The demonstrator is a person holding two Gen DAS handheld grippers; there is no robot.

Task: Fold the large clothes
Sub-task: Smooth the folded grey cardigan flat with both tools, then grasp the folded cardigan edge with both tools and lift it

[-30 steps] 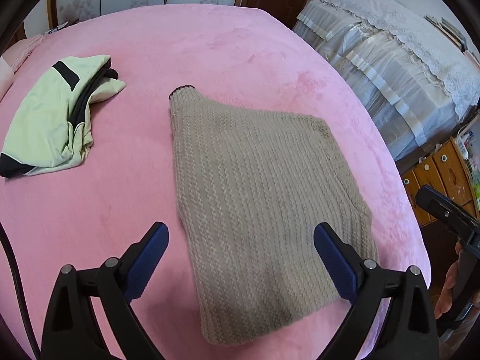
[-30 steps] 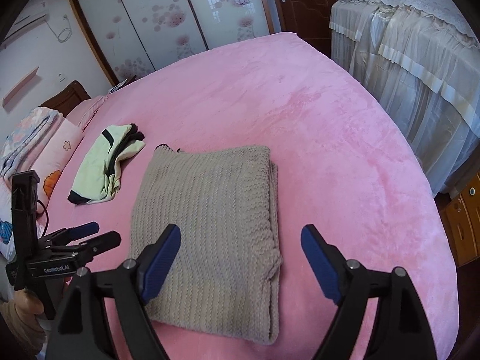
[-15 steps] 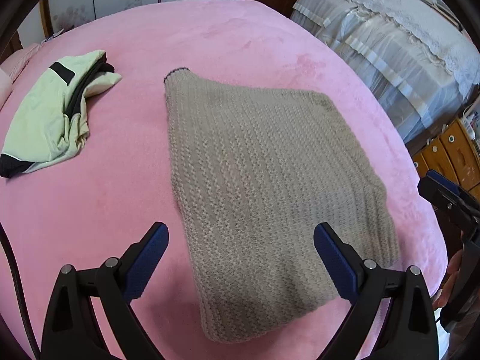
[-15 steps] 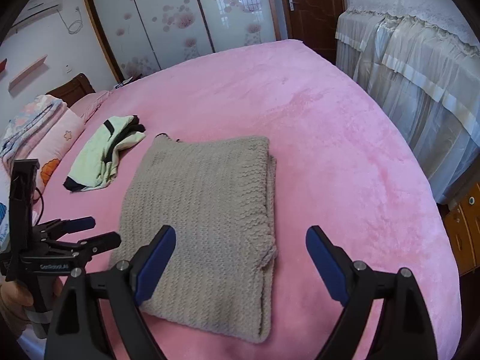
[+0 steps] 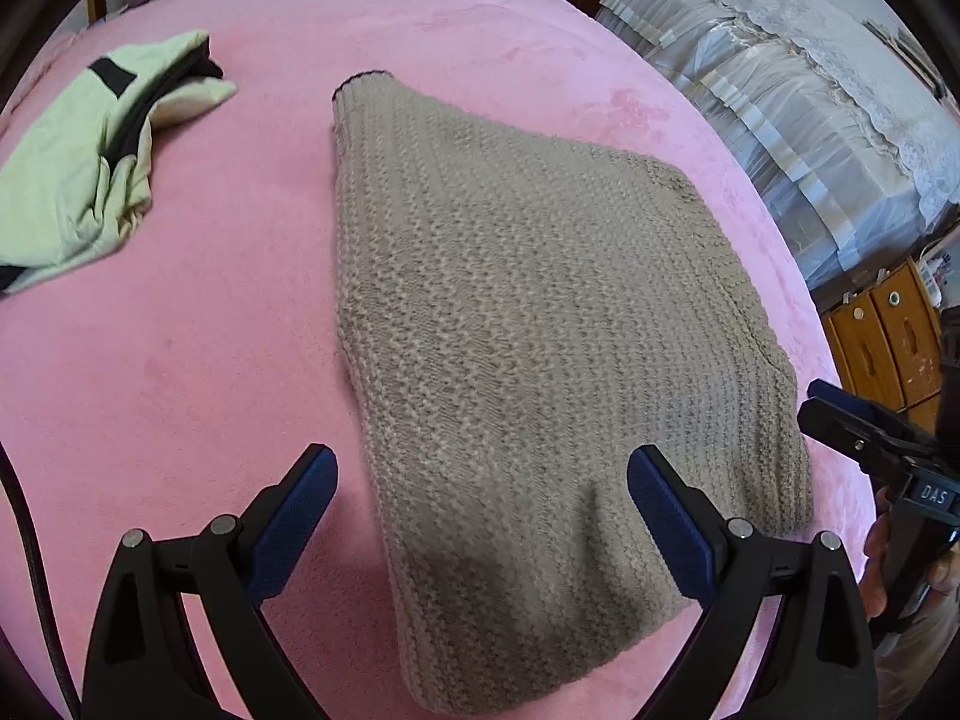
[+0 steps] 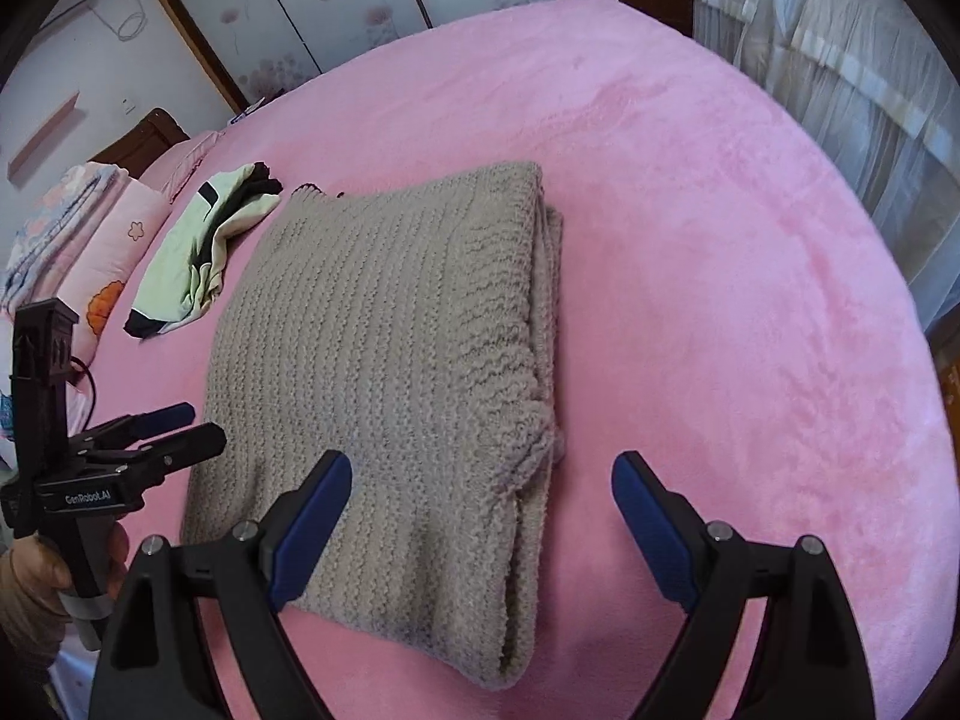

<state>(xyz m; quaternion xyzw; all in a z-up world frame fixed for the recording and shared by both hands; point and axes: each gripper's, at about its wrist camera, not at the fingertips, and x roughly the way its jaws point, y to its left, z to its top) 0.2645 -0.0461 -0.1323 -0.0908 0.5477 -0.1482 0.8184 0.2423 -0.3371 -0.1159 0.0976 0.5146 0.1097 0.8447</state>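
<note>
On pink bed (image 6: 720, 240) — folded sweater (image 6: 390, 360), edges clear

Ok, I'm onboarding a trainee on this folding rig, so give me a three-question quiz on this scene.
1. True or false: the sweater lies folded on the bed.
2. Which does the left gripper hold? A) sweater B) green garment C) nothing
3. Fill in: the right gripper hovers with its jaws ____.

Key: 1 true; 2 C; 3 open
</note>
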